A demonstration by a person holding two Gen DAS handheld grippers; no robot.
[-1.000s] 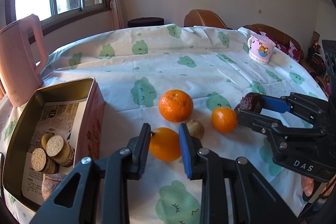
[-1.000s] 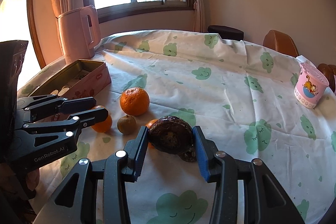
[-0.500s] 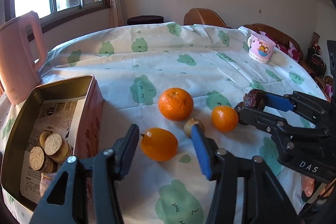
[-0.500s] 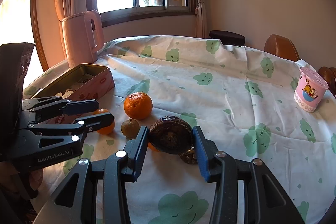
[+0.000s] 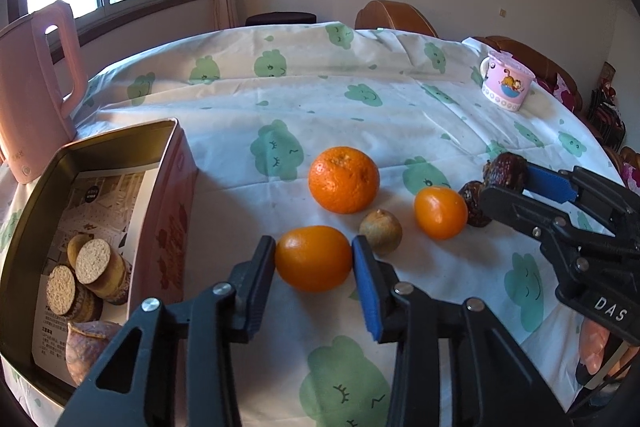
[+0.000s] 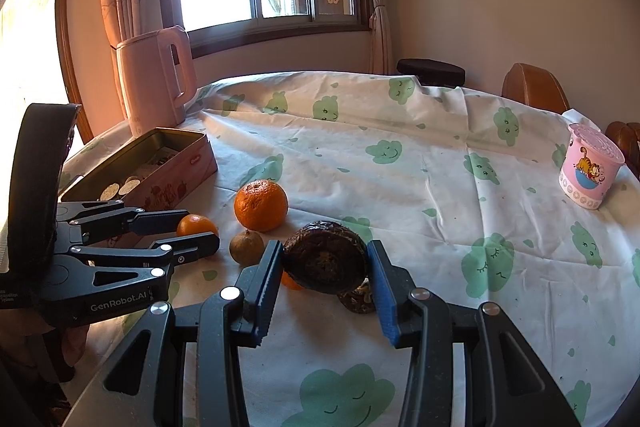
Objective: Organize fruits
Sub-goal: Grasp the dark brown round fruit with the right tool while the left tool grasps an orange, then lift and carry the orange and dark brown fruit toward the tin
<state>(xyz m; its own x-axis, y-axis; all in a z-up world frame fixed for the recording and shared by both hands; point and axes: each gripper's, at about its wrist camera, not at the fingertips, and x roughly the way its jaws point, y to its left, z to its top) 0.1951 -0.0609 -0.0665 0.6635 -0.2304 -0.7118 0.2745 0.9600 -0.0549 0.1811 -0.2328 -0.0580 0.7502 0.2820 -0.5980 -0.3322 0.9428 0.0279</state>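
- The left gripper [image 5: 314, 257] has its jaws closing around the small orange [image 5: 313, 258] on the tablecloth [image 5: 360, 119]; both pads look to be right at the skin, the fruit squarely between them.
- It comes in low and slanted, probably so the pads meet the widest part of the fruit.
- The right gripper [image 6: 325, 273] pinches a dark wrinkled fruit [image 6: 326, 257], held clear of the cloth just above a second dark fruit [image 6: 356, 297].
- Waiting nearby: the big orange [image 5: 343, 179], another small orange [image 5: 440, 213] and a brown fruit [image 5: 380, 235], all close together.
- The open tin [image 5: 120, 151] sits just left, biscuits [image 5: 82, 277] inside. That's my guess for where fruit goes.
- Readable: "GenRobot.AI" on the left gripper, "DAS" on the right. The print on the tin's paper is too small.
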